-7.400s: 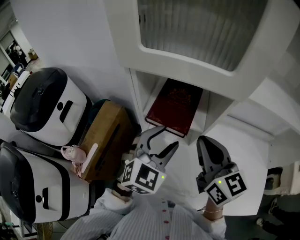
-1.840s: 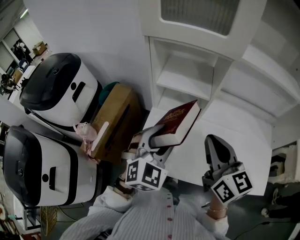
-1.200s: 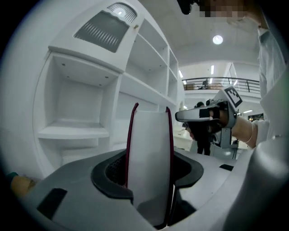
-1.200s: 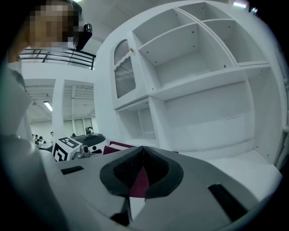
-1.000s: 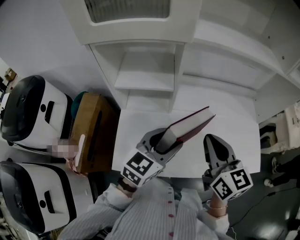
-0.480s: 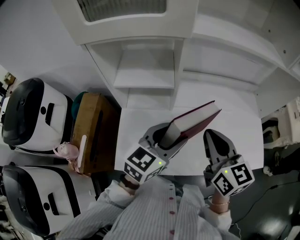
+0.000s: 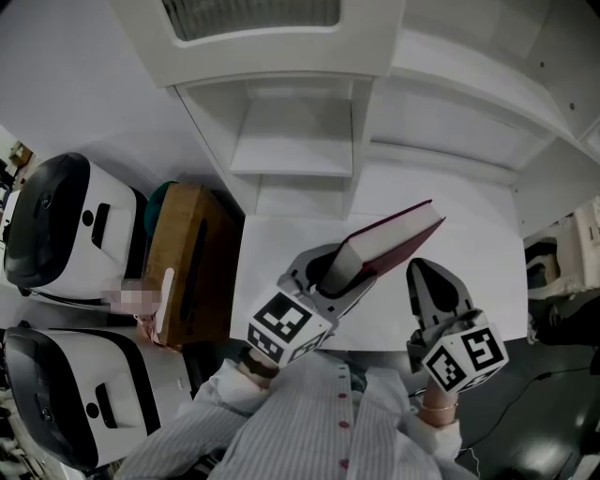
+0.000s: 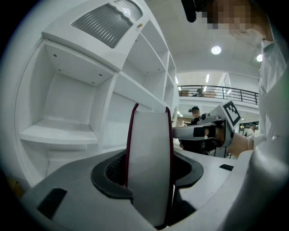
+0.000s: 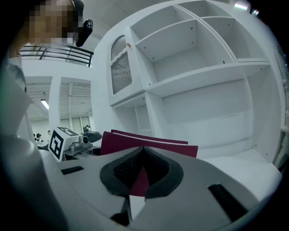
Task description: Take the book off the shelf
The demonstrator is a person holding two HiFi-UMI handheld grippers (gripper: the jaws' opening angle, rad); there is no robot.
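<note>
A dark red book [image 7: 389, 239] with white page edges is out of the white shelf unit [image 7: 291, 141] and hangs tilted over the white table [image 7: 281, 234]. My left gripper [image 7: 342, 270] is shut on its near end. In the left gripper view the book [image 8: 149, 153] stands on edge between the two pads, pages toward the camera. My right gripper [image 7: 429, 286] hovers just right of the book, shut and holding nothing. In the right gripper view the red cover [image 9: 149, 144] lies just beyond the closed tips of my right gripper [image 9: 142, 155]. The shelf compartments look bare.
Two white appliances with black lids [image 7: 66, 225] [image 7: 66, 394] stand at the left, with a brown cardboard box [image 7: 192, 262] between them and the table. A cabinet door with a ribbed panel [image 7: 253, 14] sits above the shelf. The table's front edge is near my body.
The book, in the lower shelf compartment at first, is now out and held by my left gripper over the table. Over the last second it shifted slightly right; the right gripper hardly moved.
</note>
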